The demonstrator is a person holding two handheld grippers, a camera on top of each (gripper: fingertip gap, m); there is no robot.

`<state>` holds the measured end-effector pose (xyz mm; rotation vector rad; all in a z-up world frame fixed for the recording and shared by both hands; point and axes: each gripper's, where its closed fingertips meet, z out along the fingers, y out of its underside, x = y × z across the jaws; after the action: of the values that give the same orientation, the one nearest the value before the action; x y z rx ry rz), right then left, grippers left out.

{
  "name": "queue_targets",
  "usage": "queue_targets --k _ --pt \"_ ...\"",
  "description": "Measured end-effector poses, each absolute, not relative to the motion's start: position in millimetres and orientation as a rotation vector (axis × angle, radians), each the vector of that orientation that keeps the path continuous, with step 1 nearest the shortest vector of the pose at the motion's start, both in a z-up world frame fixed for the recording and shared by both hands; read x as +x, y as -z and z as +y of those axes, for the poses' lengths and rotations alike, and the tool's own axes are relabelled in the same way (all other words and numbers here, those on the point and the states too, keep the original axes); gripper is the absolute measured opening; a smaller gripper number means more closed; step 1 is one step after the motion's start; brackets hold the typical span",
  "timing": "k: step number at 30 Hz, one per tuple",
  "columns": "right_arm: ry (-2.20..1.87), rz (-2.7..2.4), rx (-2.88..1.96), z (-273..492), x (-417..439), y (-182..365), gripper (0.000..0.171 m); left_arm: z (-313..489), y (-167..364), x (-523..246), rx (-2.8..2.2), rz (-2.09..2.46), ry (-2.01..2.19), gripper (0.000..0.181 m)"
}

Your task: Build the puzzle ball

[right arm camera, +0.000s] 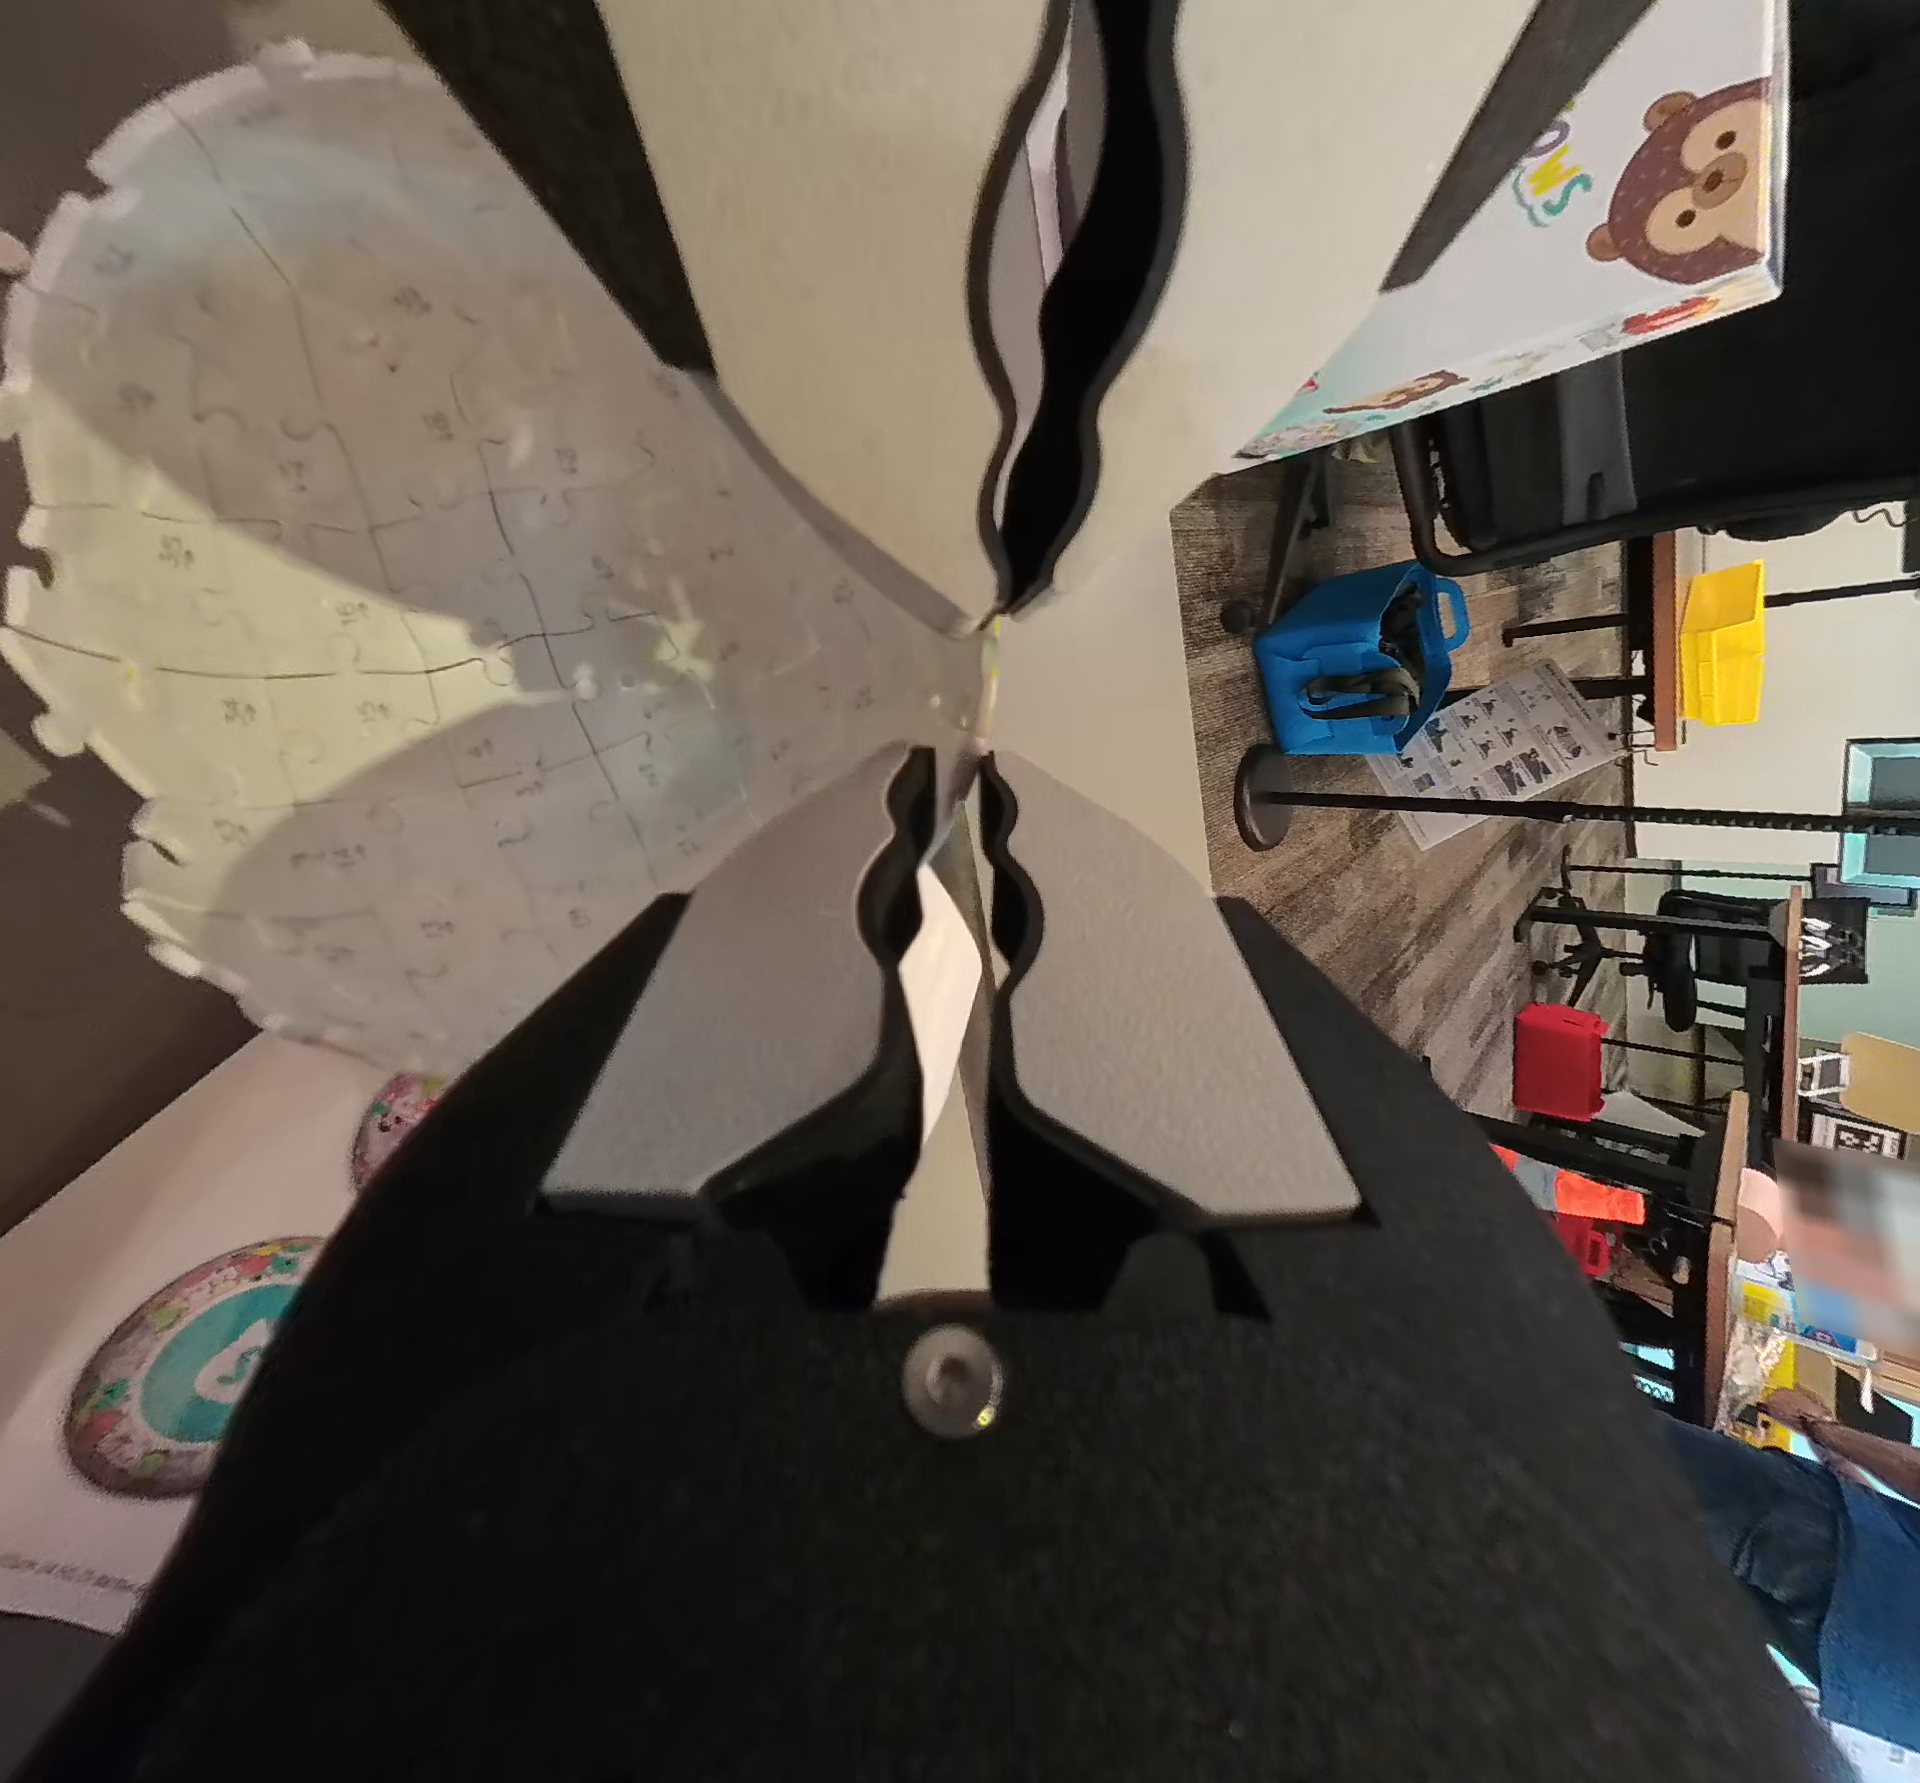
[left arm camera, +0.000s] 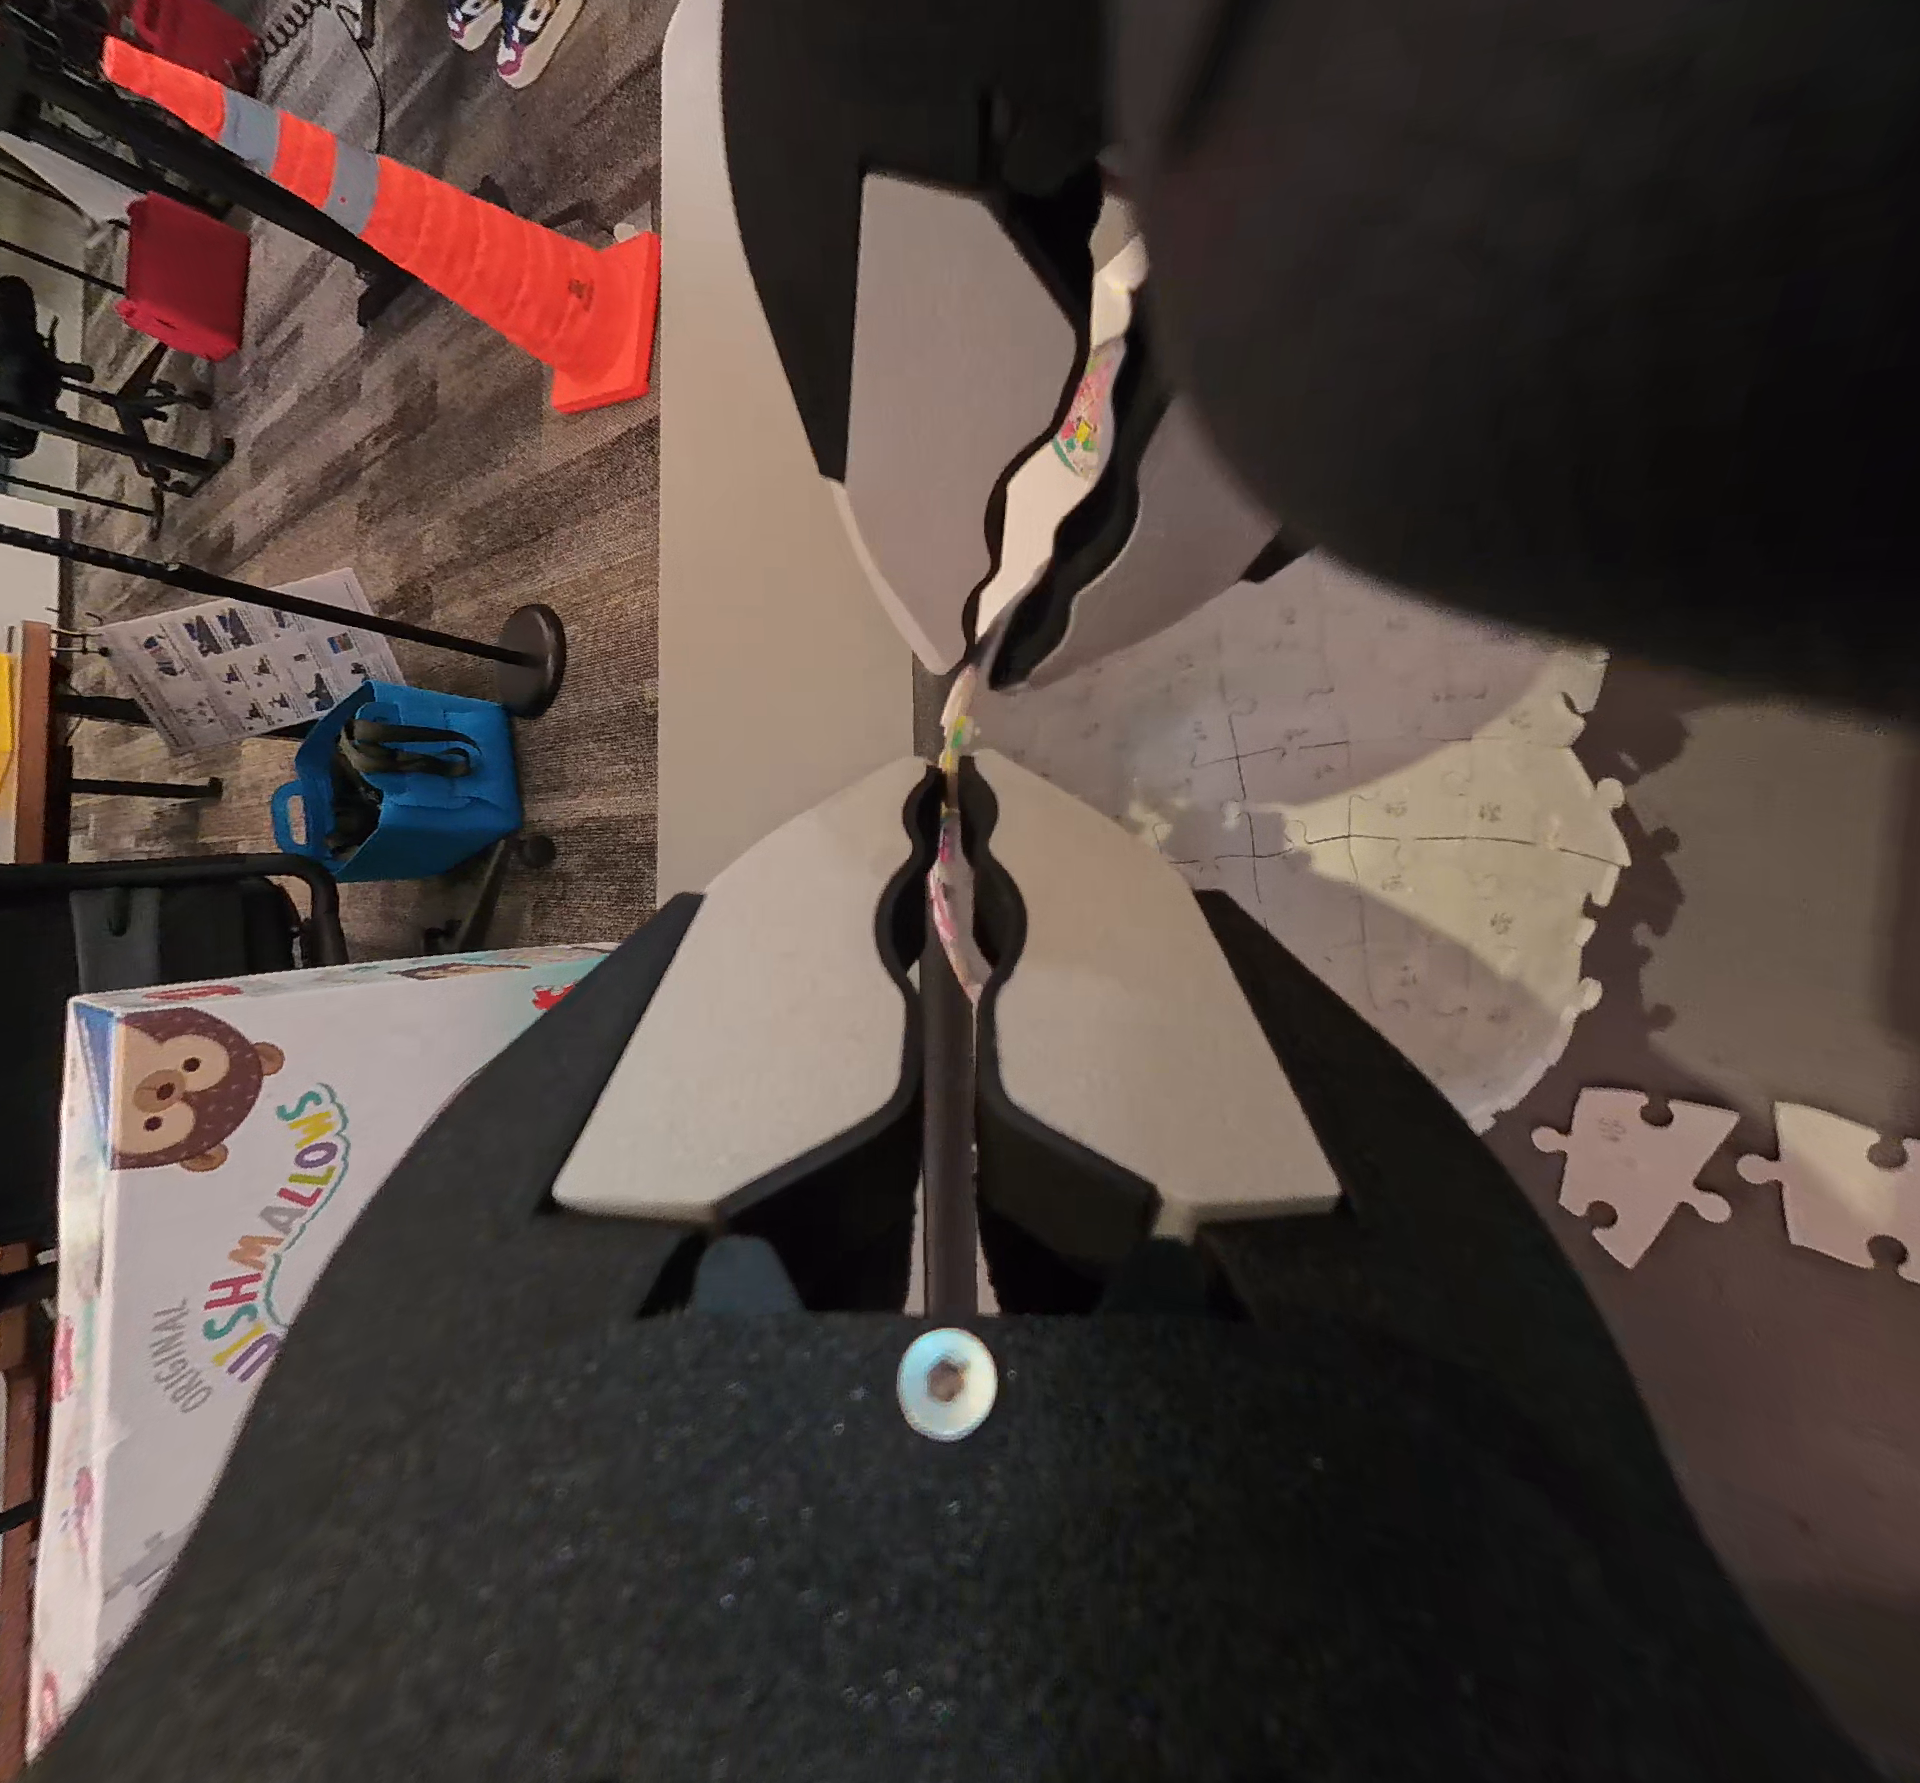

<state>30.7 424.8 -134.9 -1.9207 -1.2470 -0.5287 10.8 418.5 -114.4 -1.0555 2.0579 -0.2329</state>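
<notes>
The half-built puzzle ball (left arm camera: 1403,850) is a white bowl-shaped shell with its numbered inner side towards me; it also shows in the right wrist view (right arm camera: 312,538). My left gripper (left arm camera: 951,772) is shut on the shell's thin colourful rim. My right gripper (left arm camera: 971,668) comes in from above, tip to tip with the left, and is shut on the same rim. In the right wrist view my right gripper (right arm camera: 961,757) pinches the rim edge-on, and the left gripper (right arm camera: 992,616) meets it from the top. Two loose white pieces (left arm camera: 1631,1172) lie on the dark mat.
The puzzle box (left arm camera: 208,1214) stands close on the left, and shows in the right wrist view (right arm camera: 1610,227). A sheet with ball pictures (right arm camera: 156,1370) lies below the shell. Beyond the white table edge (left arm camera: 769,590) are an orange cone (left arm camera: 416,206), a blue bag (left arm camera: 405,798) and a person (right arm camera: 1818,1577).
</notes>
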Motion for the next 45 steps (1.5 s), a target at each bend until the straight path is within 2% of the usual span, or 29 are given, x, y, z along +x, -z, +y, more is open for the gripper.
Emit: queue_targets --k 1,18,25,35,39,45 --pt "0.526 -1.249 -1.925 425 31 136 0.009 419 115 11 -1.054 2.059 0.23 0.003" --pt "0.538 -1.264 -1.915 423 31 134 0.006 417 114 11 -1.0 2.058 0.221 0.002" --pt "0.523 -1.263 -1.884 424 24 130 0.019 413 113 10 -0.995 2.064 0.253 0.002" --pt "0.525 -1.262 -1.87 426 23 130 0.007 413 114 10 -0.991 2.068 0.249 0.003" --pt "0.509 -1.256 -1.868 426 22 129 0.005 407 113 3 -0.98 2.108 0.315 0.008" --pt "0.529 -1.263 -1.862 427 22 130 0.005 394 86 -13 -1.105 2.133 0.746 0.025"
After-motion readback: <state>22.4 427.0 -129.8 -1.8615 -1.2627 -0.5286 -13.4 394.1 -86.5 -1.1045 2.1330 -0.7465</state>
